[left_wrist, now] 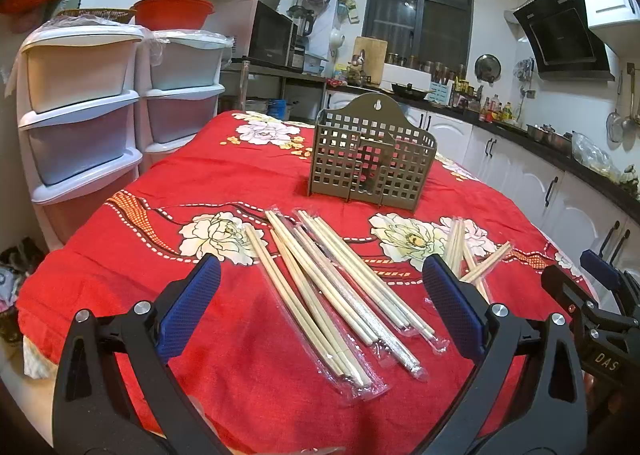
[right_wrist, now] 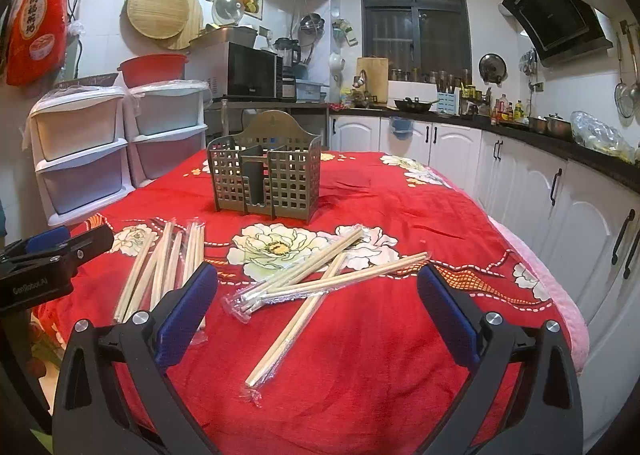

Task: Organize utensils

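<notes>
Several pairs of wooden chopsticks in clear plastic sleeves (left_wrist: 336, 291) lie on the red flowered tablecloth (left_wrist: 224, 183), directly ahead of my left gripper (left_wrist: 320, 275), which is open and holds nothing. A second loose group of sleeved chopsticks (right_wrist: 320, 279) lies crossed in front of my right gripper (right_wrist: 318, 283), also open and empty. A brown perforated utensil holder (left_wrist: 370, 159) stands upright farther back on the table, and the same holder (right_wrist: 266, 175) shows its divided compartments in the right wrist view. The right gripper's body (left_wrist: 600, 315) shows at the right edge of the left wrist view.
Plastic drawer units (left_wrist: 80, 115) stand left of the table. White cabinets with a dark counter (right_wrist: 540, 175) run along the right side. A microwave (right_wrist: 248, 71) and kitchen clutter sit behind. The table's right edge (right_wrist: 560, 295) drops off near the cabinets.
</notes>
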